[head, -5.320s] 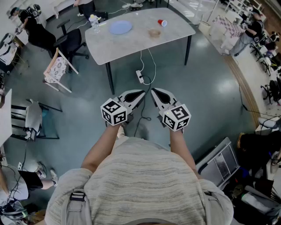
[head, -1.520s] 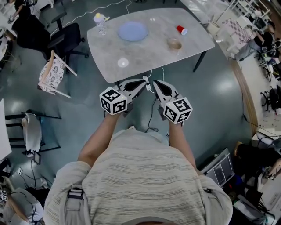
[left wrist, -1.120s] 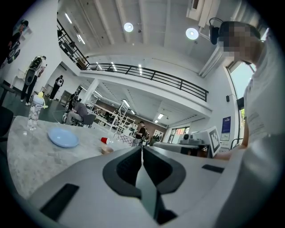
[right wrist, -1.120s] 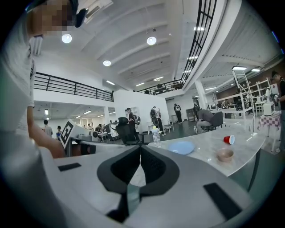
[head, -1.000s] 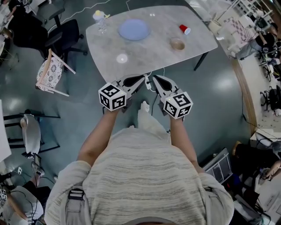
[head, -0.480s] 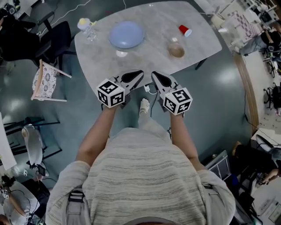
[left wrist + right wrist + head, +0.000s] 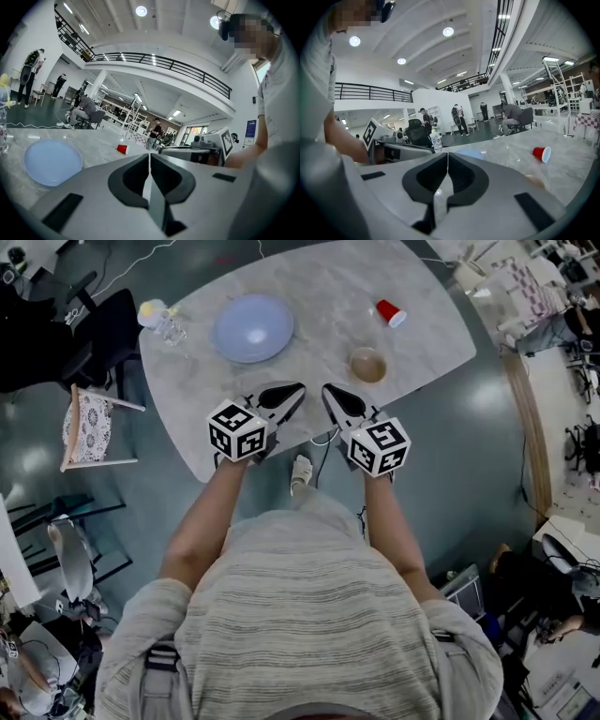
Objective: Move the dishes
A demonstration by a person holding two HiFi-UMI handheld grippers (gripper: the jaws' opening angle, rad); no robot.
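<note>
Moved since a few seconds back: the person has walked both grippers up from well short of the table [image 7: 441, 334], over bare floor, to its near edge. The dishes lie as they lay.
Plate: blue plate [image 7: 253, 327] lies flat on the tabletop, beyond the left gripper and apart from it.
Bowl: small brown bowl [image 7: 367, 364] stands upright just beyond the right gripper's tips, untouched.
Left gripper [image 7: 296, 388]: clenched, its jaws meeting along one seam with nothing between them, tips over the table's edge.
Right gripper [image 7: 327, 390]: clenched too and empty, close beside the left gripper but not touching it.
Red cup [image 7: 388, 312]: on its side, past the bowl.
Water bottle [image 7: 161, 322]: standing at the table's left end, near the plate.
Head view alone: shows the bowl plainly, both forearms, and a white shoe [image 7: 300, 470] on the floor below.
Left gripper view alone: shows the plate low at the left, the cup straight ahead, and the right gripper alongside at the right.
Right gripper view alone: shows the cup off to the right, the bottle ahead, and the left gripper's marker cube at the left. The bowl is mostly hidden behind the gripper's own body.
</note>
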